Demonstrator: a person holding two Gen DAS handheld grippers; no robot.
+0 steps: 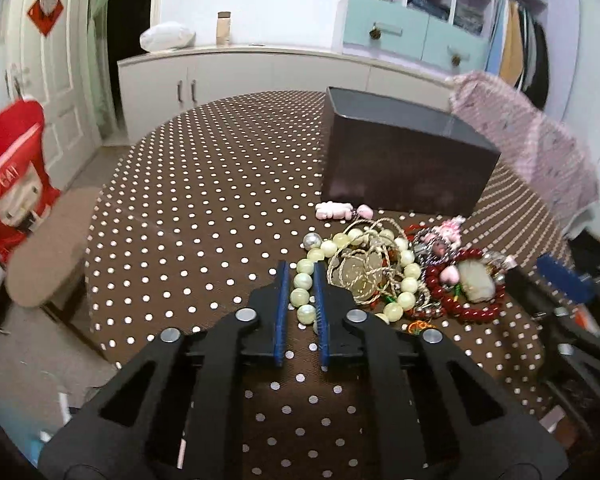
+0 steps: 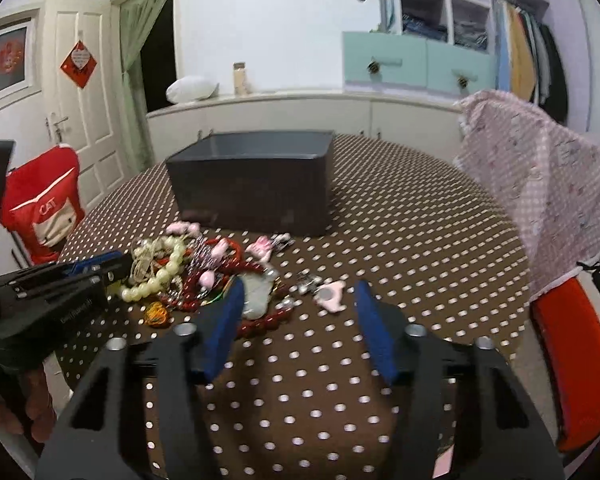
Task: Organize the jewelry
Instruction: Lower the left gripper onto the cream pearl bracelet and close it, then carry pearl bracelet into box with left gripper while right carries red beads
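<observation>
While a pale green bead bracelet [image 1: 304, 280] lies at the near-left edge of the jewelry pile [image 1: 412, 272], one run of its beads stretches lengthwise between the blue pads of the left gripper [image 1: 302, 270], which clamps narrowly around it, running toward the dark open box [image 1: 404, 160] behind. The heap rests on a brown polka-dot tablecloth [image 1: 204, 208]. To its right, the right gripper [image 2: 298, 292] hangs with jaws spread wide, grasping nothing, beside a pink pendant [image 2: 330, 298].
</observation>
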